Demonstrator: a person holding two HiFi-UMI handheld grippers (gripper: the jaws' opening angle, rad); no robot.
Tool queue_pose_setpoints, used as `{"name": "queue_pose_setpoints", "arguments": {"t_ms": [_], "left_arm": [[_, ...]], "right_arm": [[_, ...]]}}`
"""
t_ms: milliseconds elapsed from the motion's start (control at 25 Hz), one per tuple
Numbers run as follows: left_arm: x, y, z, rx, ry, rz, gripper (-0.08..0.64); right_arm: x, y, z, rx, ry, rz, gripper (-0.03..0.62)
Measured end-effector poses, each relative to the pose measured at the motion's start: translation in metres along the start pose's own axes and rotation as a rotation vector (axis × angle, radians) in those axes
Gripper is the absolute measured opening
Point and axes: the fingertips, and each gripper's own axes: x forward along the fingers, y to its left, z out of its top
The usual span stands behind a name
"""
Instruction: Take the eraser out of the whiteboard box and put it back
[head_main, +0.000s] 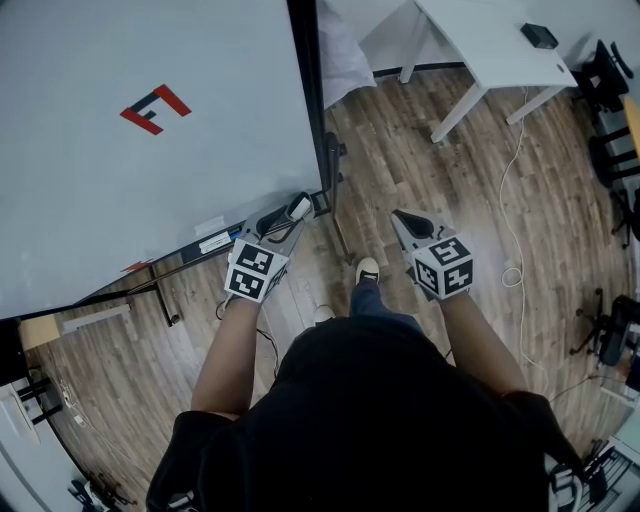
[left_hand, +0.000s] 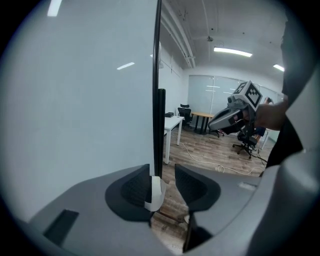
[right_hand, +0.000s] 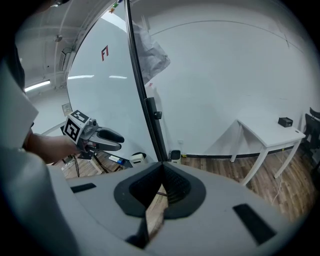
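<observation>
Eraser: a small white block (head_main: 299, 207) with one rounded edge, plain and unmarked (left_hand: 155, 193).
Eraser's place: at the lower right corner of the whiteboard (head_main: 150, 180), by the end of the tray (head_main: 205, 245), in the gap of the left hand-held gripper (head_main: 288, 216).
Left hand-held gripper: released (left_hand: 168, 182); the pads stand apart. The eraser shows close against the left pad and the right pad is clear of it.
Right hand-held gripper: clenched on nothing (right_hand: 161, 175), its pads meeting at the tips. It hangs over the wood floor (head_main: 430, 170), apart from the board (head_main: 403, 219).
Board: pale grey, with a red and black logo (head_main: 155, 108) and a dark frame edge (left_hand: 158, 90).
Hard to tell: whether the eraser touches the left pad or sits just beyond it.
Box: it cannot be told apart from the tray, whose end the left hand-held gripper covers.
Cut off: the person's dark top (head_main: 380, 420) fills the lower head view.
</observation>
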Motion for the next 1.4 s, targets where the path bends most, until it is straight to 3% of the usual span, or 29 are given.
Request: {"name": "queue_pose_setpoints", "arguments": {"t_ms": [1400], "left_arm": [[0.077, 0.024, -0.062, -0.059, 0.186, -0.007, 0.175]], "right_arm": [[0.03, -0.02, -0.01, -0.025, 0.081, 0.047, -0.006]]}}
